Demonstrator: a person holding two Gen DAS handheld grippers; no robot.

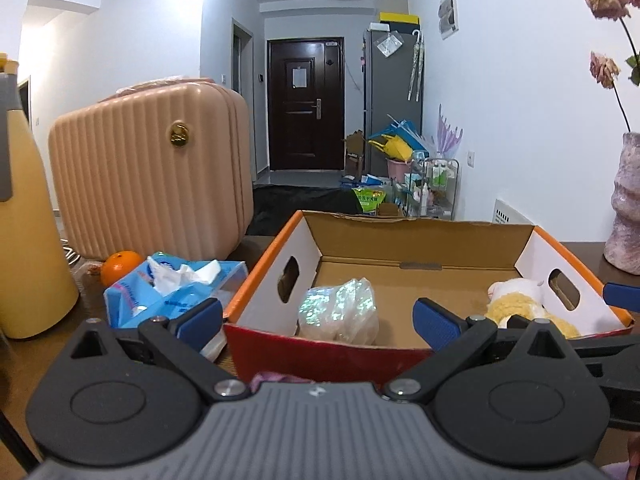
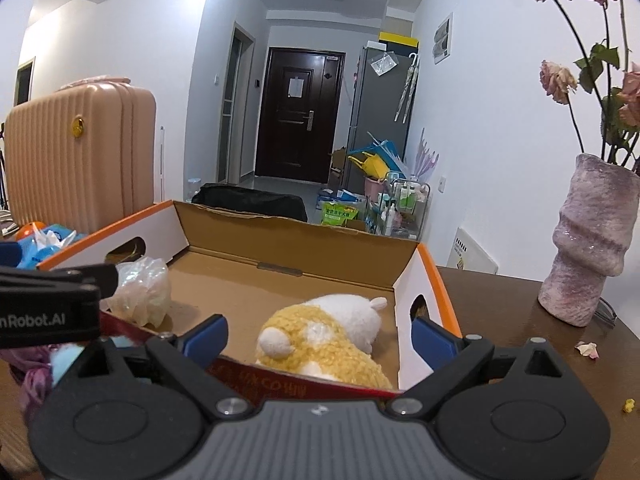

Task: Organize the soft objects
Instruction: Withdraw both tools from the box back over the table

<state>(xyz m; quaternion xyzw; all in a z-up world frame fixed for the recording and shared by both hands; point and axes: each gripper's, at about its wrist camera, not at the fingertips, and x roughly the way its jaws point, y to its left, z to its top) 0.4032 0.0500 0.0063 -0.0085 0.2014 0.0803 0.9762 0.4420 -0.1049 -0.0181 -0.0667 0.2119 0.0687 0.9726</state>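
We see the right gripper (image 2: 320, 338) with its blue-padded fingers (image 2: 208, 338) spread wide, nothing between the pads; they hang over the near wall of the cardboard box (image 2: 280, 256). The left gripper (image 1: 318, 320) is spread just as wide and also empty, its blue fingers (image 1: 436, 324) standing at that same near wall.

Inside the box, at its right end, lies the yellow and white plush toy (image 2: 320, 340), on its side on the cardboard floor, just inside the right end wall with its oval handle hole. From the right wrist view the toy sits directly ahead of the open pads but apart from them. At the left end of the box floor we find a crinkled clear plastic bag (image 1: 340, 308) with something pale inside, near the left handle hole.

Outside the box, to its left, a blue tissue pack (image 1: 172, 292) lies on the wooden table (image 2: 500, 320) with a white tissue sticking out, and an orange (image 1: 120, 266) sits just behind it. A ribbed pink suitcase (image 1: 152, 168) stands upright behind those. To the right of the box stands a mottled pink vase (image 2: 588, 240) with dried roses (image 2: 556, 80). A purple and blue soft thing (image 2: 44, 364) shows in front of the box near the left gripper; we cannot tell what it is.
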